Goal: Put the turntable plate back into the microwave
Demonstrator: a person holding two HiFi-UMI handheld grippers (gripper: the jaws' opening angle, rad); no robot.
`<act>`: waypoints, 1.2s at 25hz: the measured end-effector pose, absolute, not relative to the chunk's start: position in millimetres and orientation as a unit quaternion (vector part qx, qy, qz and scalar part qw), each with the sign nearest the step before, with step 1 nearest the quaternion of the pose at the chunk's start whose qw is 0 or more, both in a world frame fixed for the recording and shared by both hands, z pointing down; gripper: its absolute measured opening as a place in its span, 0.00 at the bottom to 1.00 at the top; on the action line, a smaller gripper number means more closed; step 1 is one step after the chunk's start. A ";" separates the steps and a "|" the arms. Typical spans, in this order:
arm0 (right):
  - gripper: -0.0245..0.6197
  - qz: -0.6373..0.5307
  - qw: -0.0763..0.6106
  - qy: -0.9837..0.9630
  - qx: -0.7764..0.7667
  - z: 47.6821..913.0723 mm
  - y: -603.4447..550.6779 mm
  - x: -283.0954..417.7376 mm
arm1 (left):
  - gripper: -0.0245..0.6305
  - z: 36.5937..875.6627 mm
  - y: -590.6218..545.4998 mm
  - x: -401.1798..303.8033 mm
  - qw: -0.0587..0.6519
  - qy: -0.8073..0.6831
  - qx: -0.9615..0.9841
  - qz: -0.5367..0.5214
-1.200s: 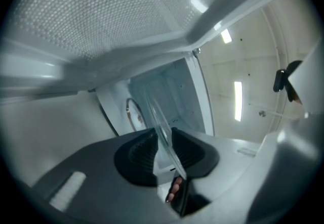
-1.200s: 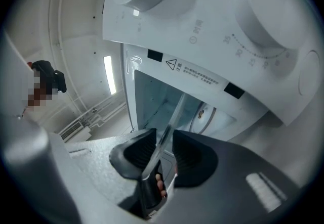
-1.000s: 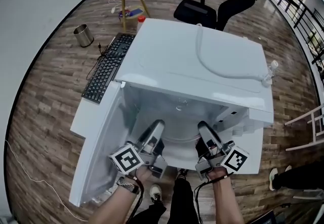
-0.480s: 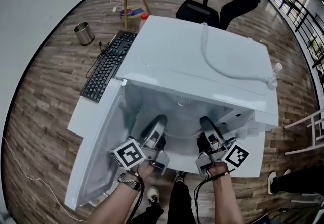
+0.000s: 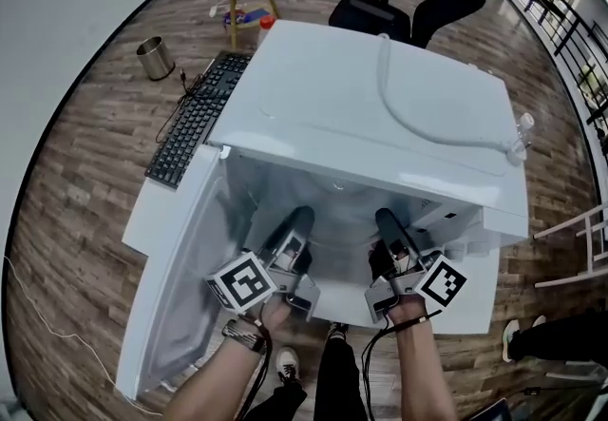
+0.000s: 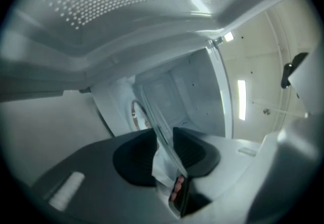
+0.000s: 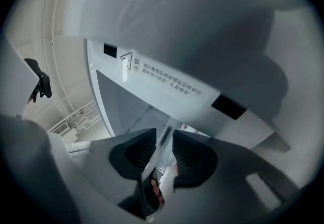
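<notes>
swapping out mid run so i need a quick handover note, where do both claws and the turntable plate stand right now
Left claw: reaching into the microwave, jaws opening, with the rim of the turntable plate between them.
Right claw: inside the cavity too, shut on the plate's opposite rim.
Door: swung wide open at the left.
Done: the plate is inside the cavity.
Left: I cannot tell whether it is seated on its hub, so check that. Then probably release the right claw, draw both claws out and shut the door.
</notes>
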State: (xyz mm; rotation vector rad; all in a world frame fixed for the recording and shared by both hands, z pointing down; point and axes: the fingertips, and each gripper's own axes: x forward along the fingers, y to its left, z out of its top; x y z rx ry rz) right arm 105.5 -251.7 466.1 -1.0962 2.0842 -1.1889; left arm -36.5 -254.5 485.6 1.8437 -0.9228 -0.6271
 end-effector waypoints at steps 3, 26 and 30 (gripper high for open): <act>0.20 -0.443 0.253 0.755 -0.413 469.7 -254.2 104.9 | 0.21 486.2 -257.1 -38.9 0.473 -0.384 0.751 -0.253; 0.20 -0.464 0.198 0.702 -0.503 490.1 -259.4 109.5 | 0.23 502.3 -260.4 -37.7 0.502 -0.392 0.720 -0.276; 0.20 -0.454 0.189 0.707 -0.509 489.4 -257.4 108.4 | 0.22 510.0 -256.2 -41.2 0.507 -0.407 0.711 -0.266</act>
